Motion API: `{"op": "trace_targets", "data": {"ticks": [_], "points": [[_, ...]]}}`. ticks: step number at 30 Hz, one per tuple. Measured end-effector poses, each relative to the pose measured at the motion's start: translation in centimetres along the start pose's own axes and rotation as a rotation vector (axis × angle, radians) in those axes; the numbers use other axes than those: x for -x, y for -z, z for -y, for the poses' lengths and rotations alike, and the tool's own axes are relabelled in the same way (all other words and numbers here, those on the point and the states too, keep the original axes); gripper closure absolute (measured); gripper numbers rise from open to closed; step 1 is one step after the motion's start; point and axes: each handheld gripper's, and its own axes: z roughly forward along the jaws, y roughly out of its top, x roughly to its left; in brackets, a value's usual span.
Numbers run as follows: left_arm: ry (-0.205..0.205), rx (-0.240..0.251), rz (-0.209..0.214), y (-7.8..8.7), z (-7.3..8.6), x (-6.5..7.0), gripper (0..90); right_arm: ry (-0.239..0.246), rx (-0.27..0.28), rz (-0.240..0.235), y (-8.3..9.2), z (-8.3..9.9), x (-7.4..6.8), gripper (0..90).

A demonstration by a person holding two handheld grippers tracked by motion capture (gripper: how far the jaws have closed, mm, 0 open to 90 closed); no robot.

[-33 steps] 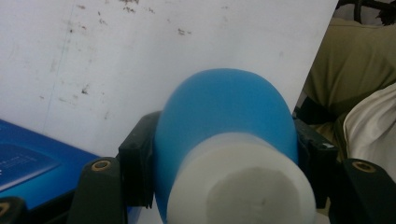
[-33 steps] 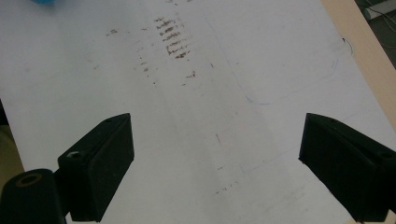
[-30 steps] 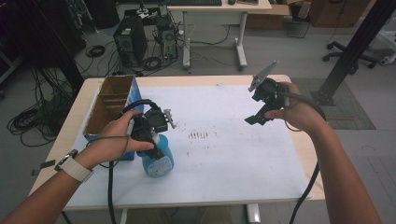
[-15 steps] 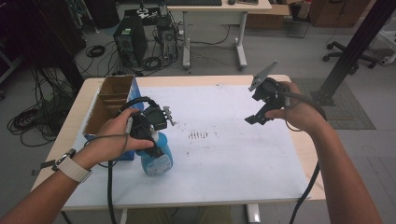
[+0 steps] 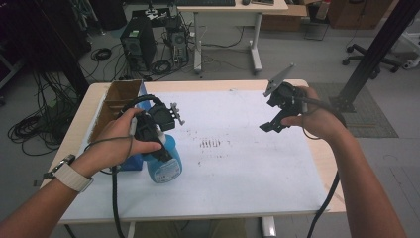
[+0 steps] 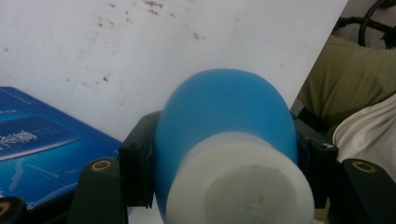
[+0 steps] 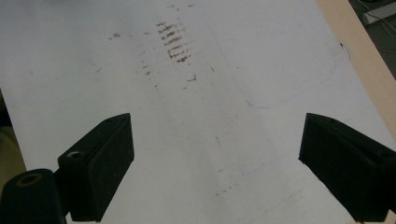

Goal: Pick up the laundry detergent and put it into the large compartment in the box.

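Note:
A blue bottle (image 5: pixel 167 167) with a white cap (image 6: pixel 240 186) stands on the white sheet at the table's left. My left gripper (image 5: pixel 159 151) is shut on its upper part, one jaw on each side of the blue body (image 6: pixel 224 107), seen close up in the left gripper view (image 6: pixel 224 175). My right gripper (image 5: pixel 271 124) hangs over the right side of the sheet, open, with nothing between its jaws (image 7: pixel 215 168). Below it lies bare white sheet with a patch of brown smears (image 7: pixel 173 44).
A white sheet (image 5: pixel 247 168) covers most of the wooden table (image 5: pixel 324 158); brown smears (image 5: pixel 212 144) mark its middle. A flat blue box (image 6: pixel 37 144) lies beside the bottle at the left. An open cardboard box (image 5: pixel 116 104) stands at the back left corner.

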Motion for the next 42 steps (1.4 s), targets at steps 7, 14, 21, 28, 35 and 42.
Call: {"op": "trace_targets", "data": {"ticks": [7,14,21,28,35,42], "points": [[0.055,0.01,-0.013,1.6,-0.1,-0.3,37.4,-0.002,-0.004,-0.002,0.1,0.0,-0.1,10.3],[0.097,0.007,-0.033,2.7,-0.4,-0.5,37.3,0.0,0.001,0.003,0.3,0.0,-0.1,10.3],[0.137,0.012,-0.041,4.0,-0.8,-0.9,37.3,0.0,0.006,0.004,0.5,0.1,-0.2,10.3],[0.185,0.014,-0.055,5.0,-1.1,-1.2,37.3,0.0,0.012,0.008,0.7,0.2,-0.1,10.3],[0.245,0.015,-0.078,6.1,-1.4,-1.7,37.4,0.0,0.015,0.011,0.9,0.2,0.0,10.3],[0.288,0.005,-0.096,7.0,-1.6,-2.0,37.3,0.004,0.017,0.012,0.9,0.1,-0.1,10.3]]}}
